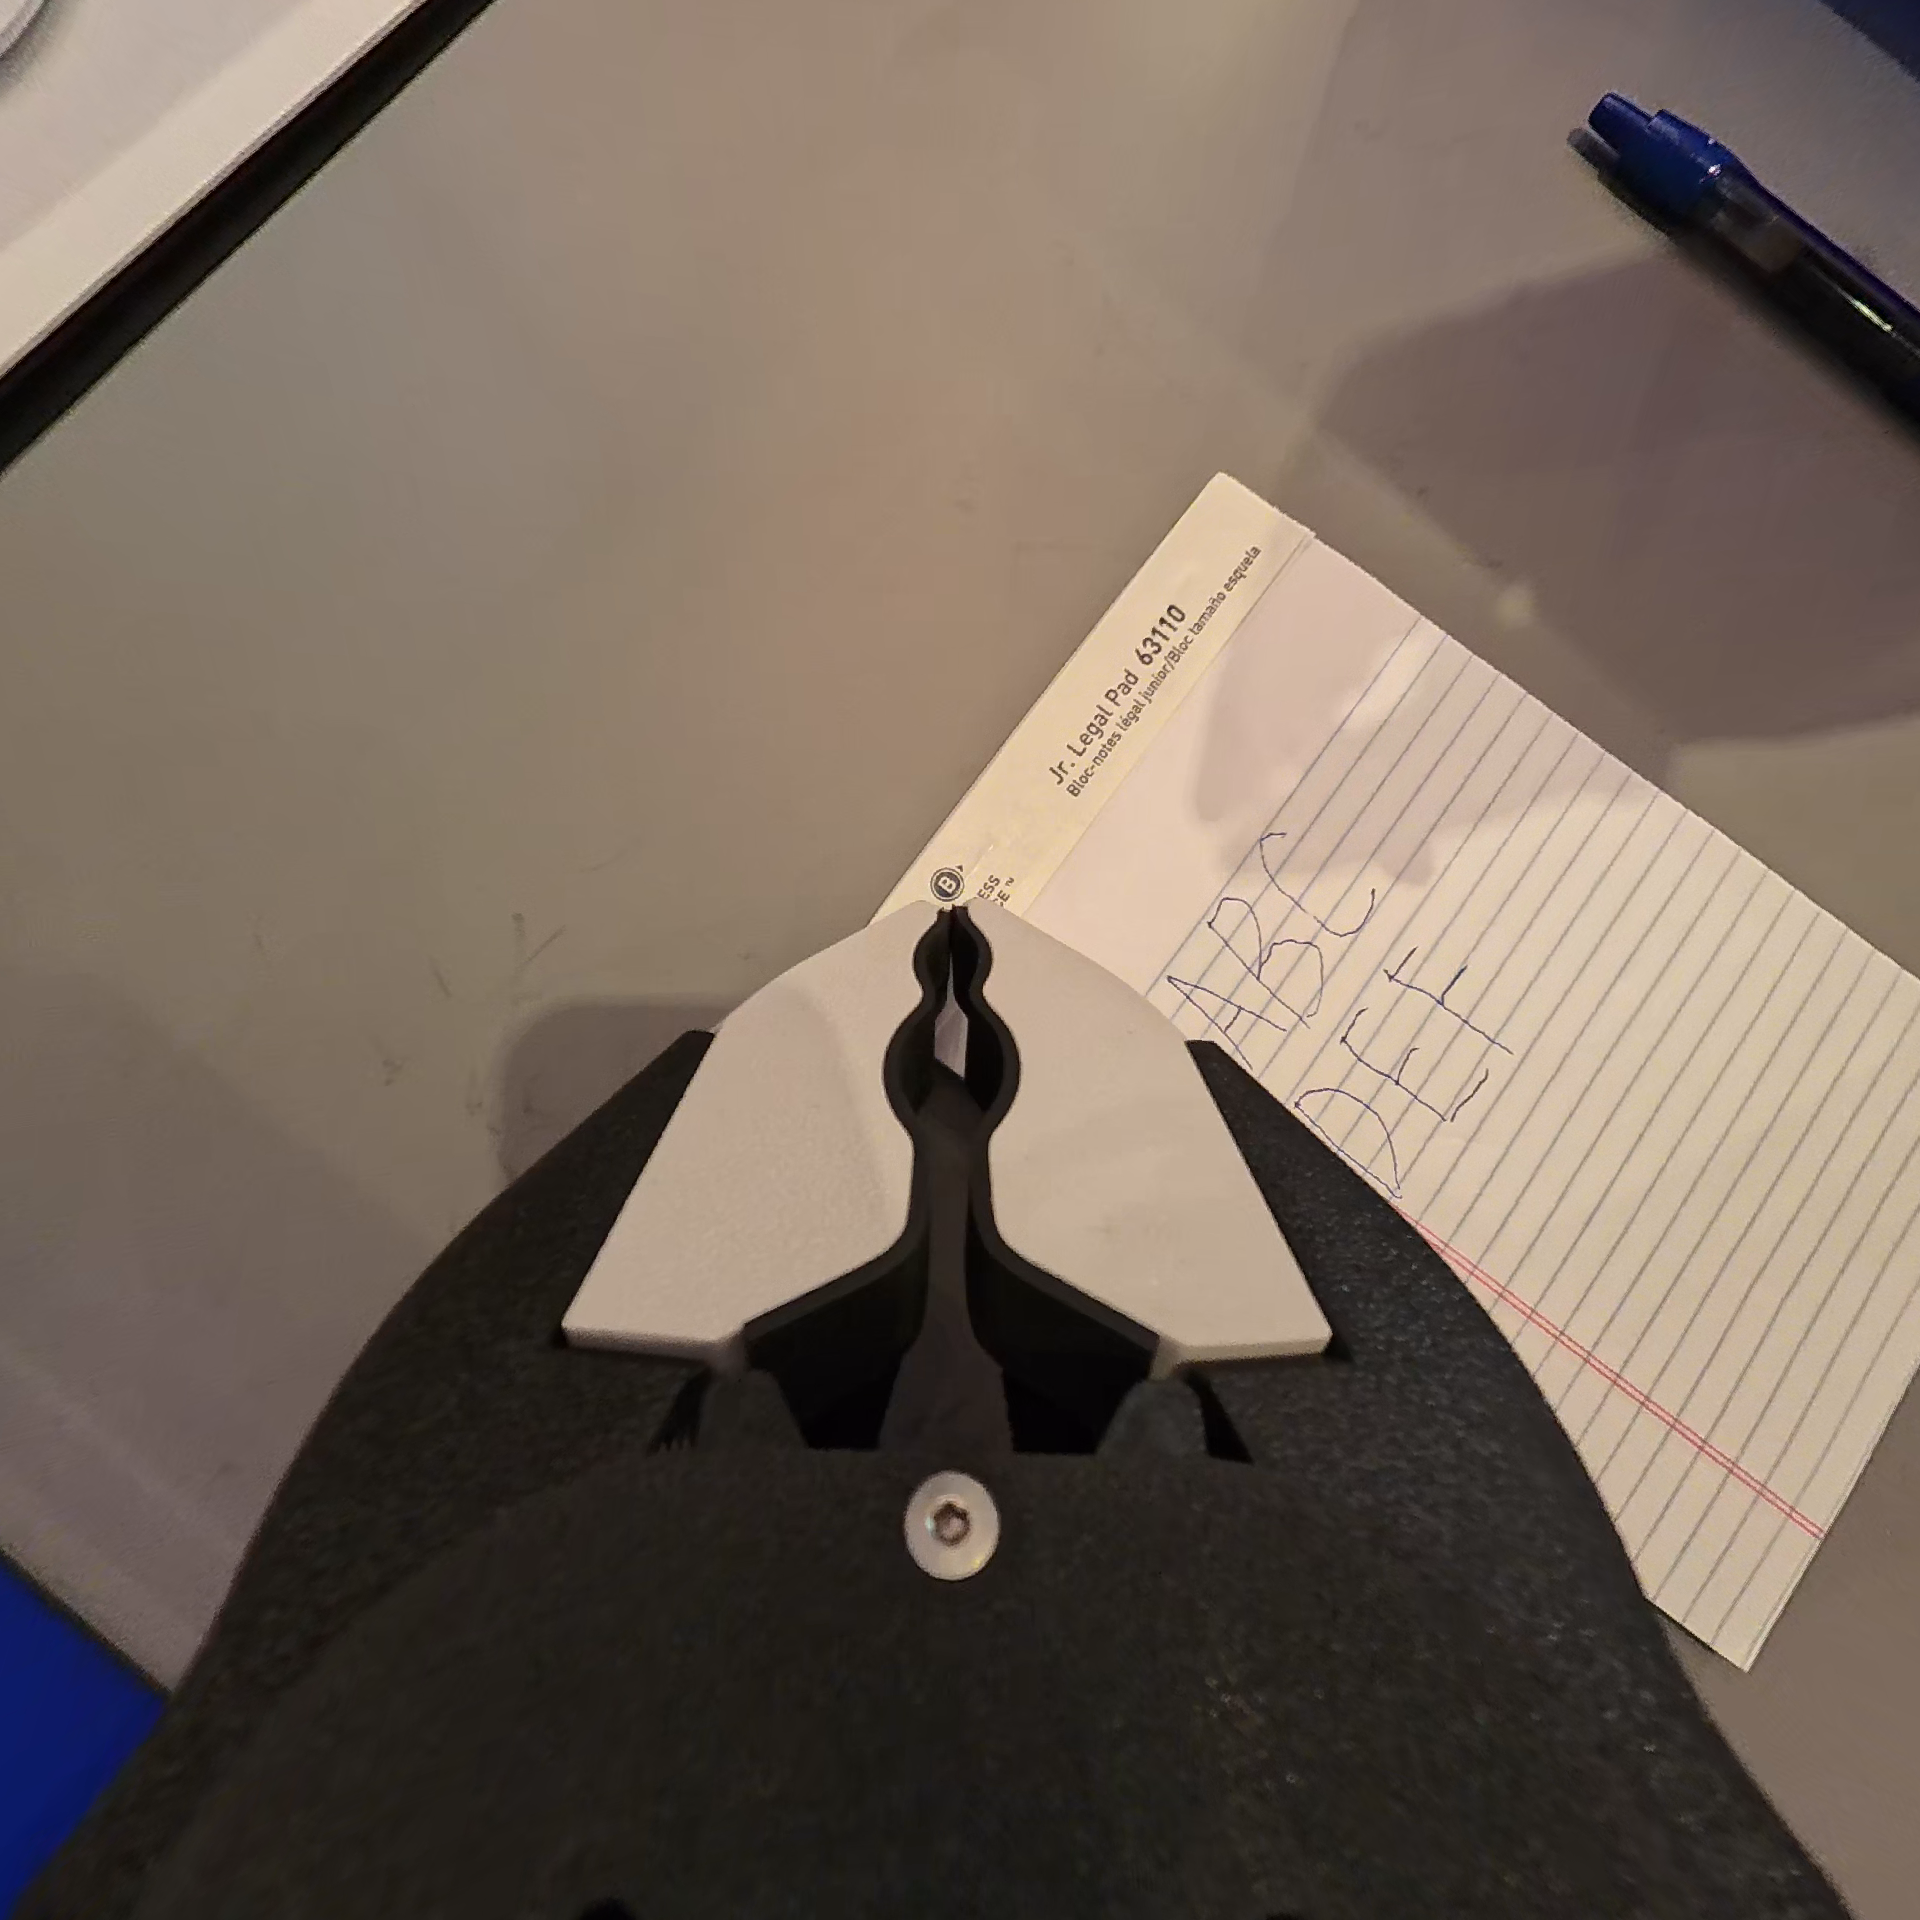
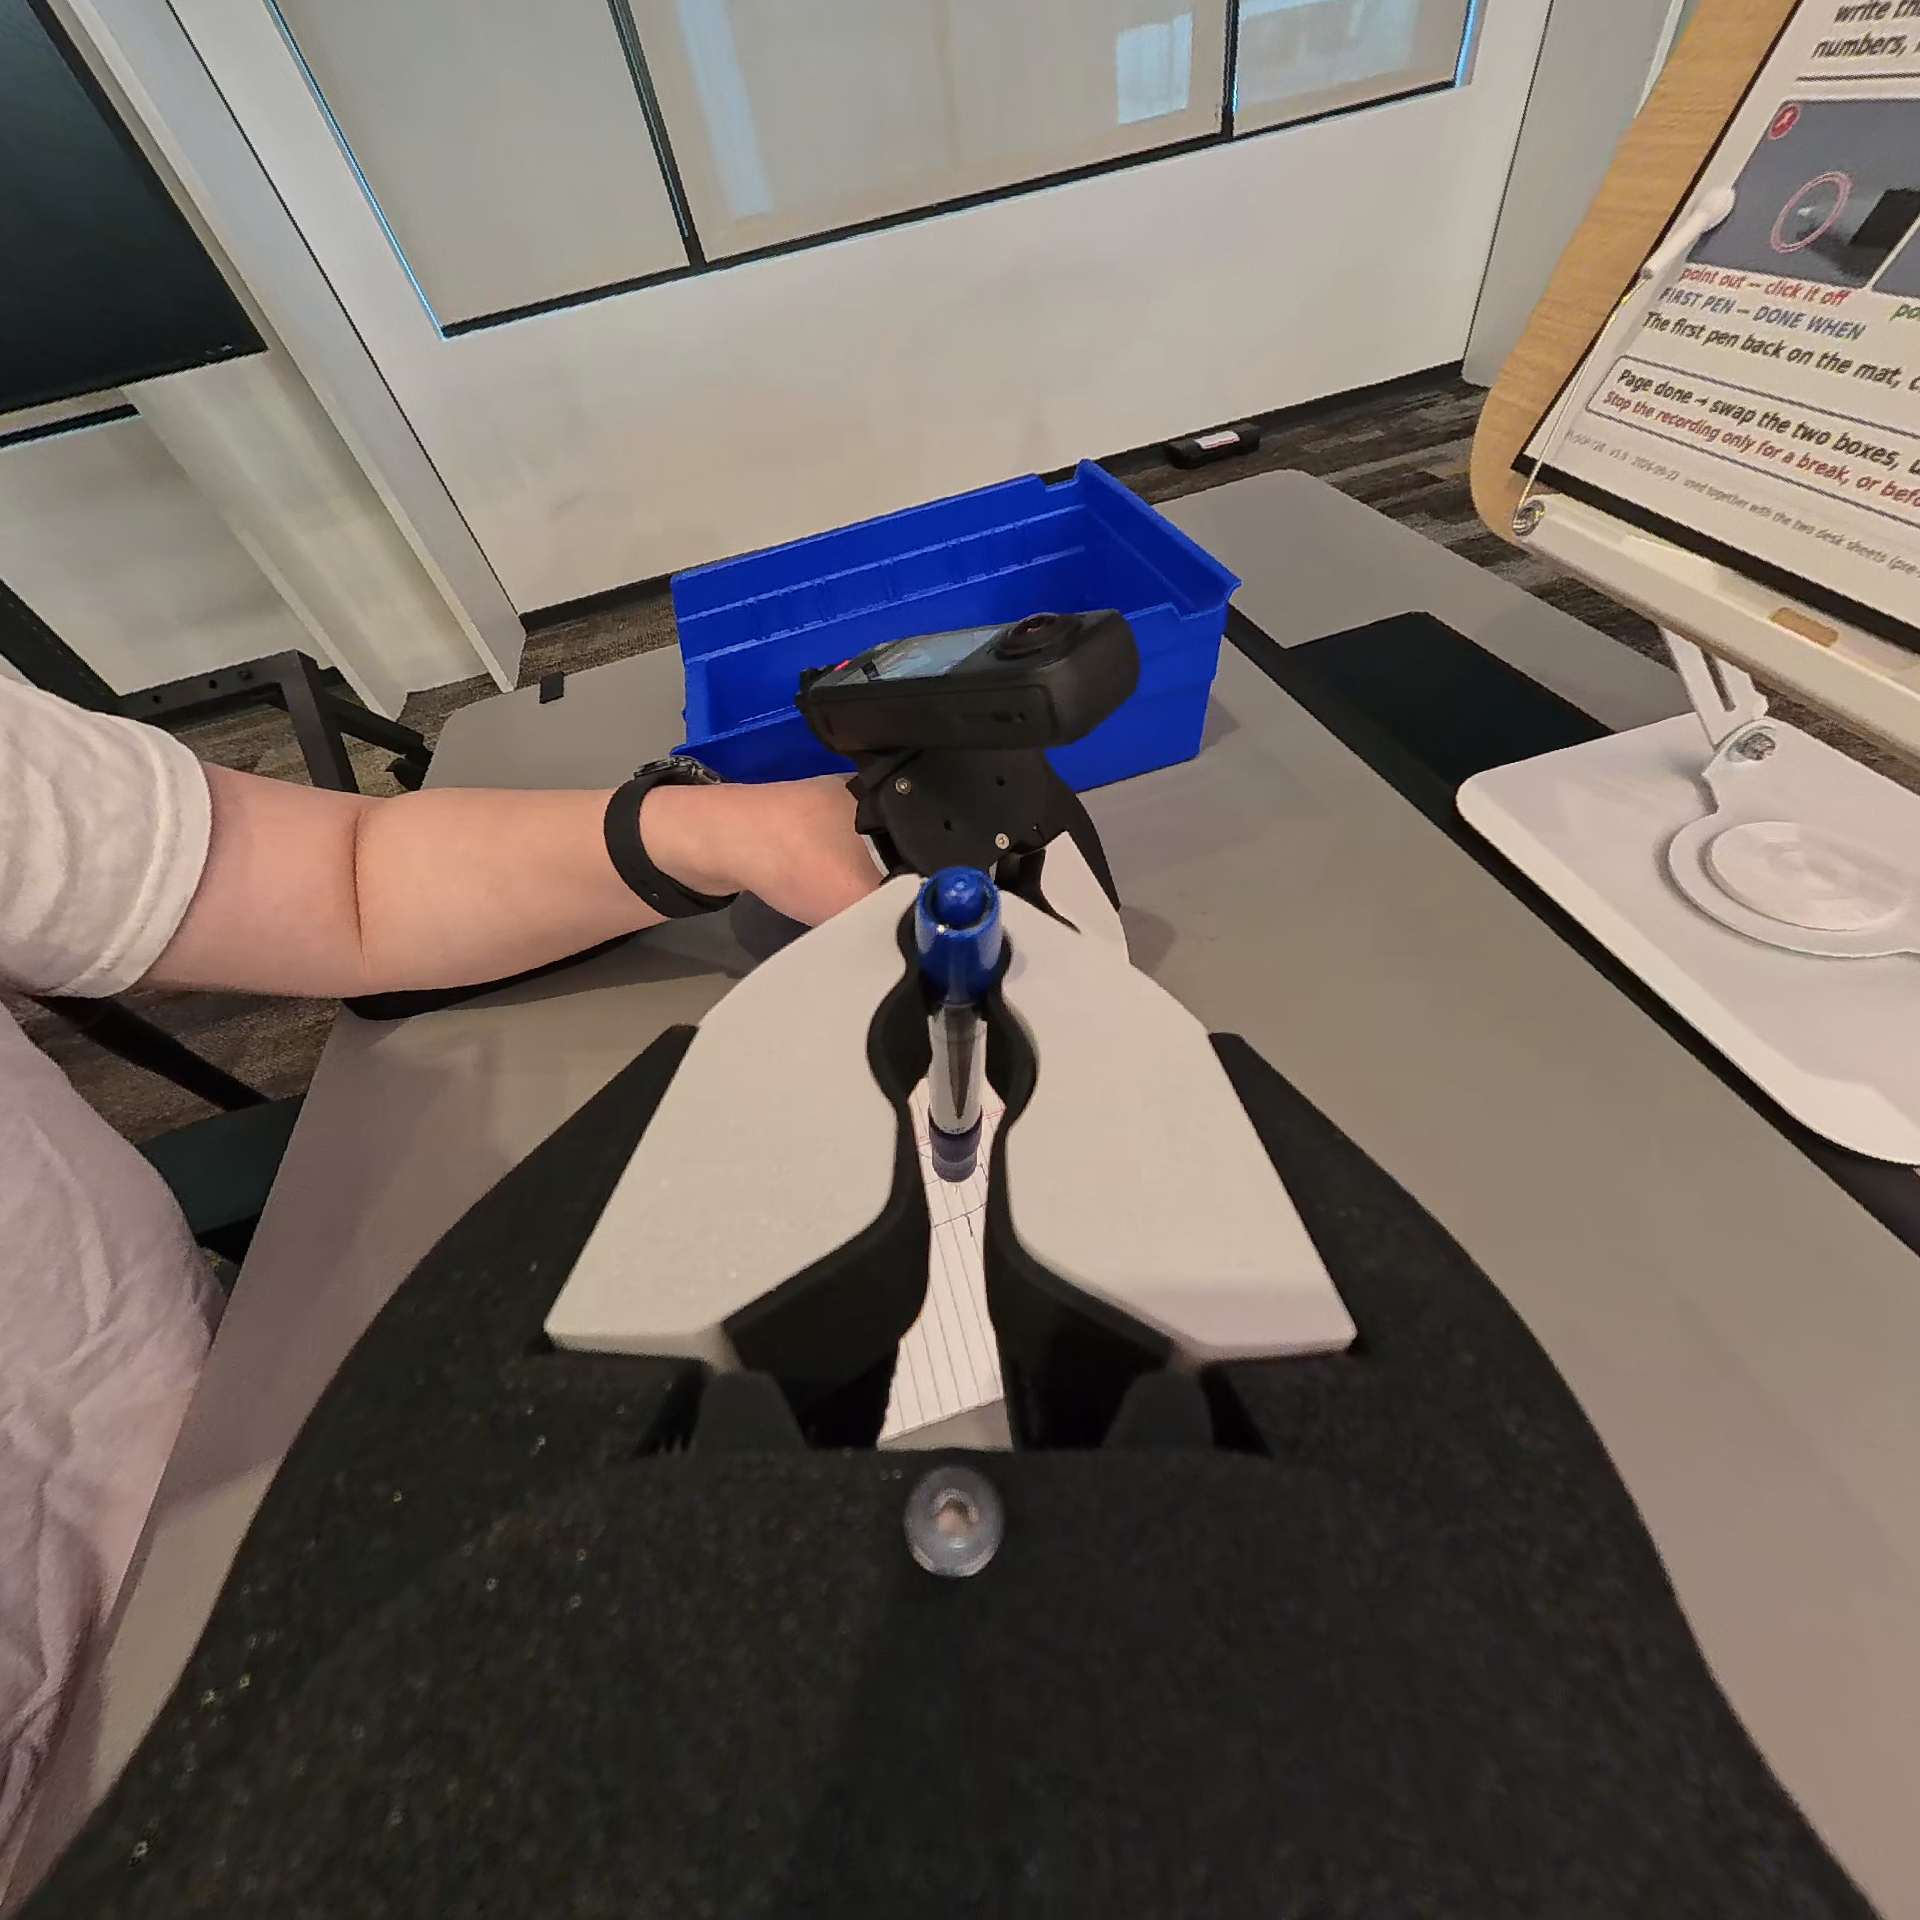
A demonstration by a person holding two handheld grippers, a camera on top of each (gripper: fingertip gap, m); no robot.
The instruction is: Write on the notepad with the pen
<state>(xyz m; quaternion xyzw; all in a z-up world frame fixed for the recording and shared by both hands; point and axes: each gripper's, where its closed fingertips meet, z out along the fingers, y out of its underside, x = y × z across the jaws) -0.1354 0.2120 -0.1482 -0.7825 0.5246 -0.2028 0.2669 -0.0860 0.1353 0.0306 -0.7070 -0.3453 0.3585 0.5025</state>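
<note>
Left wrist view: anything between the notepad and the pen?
Only bare table shows between notepad and pen, in the left wrist view.

The notepad (image 1: 1507, 1039) on the counter (image 1: 520, 623) bears a printed line of product wording with a number and a small round logo along its cream top binding strip, and two rows of blue handwritten capital letters on its ruled page. A printed instruction sheet (image 2: 1787, 312) on the wooden stand at the right carries black and red lines of text around photographs. A small device screen (image 2: 925, 657) on the far claw's camera shows marks too small to read.
</note>
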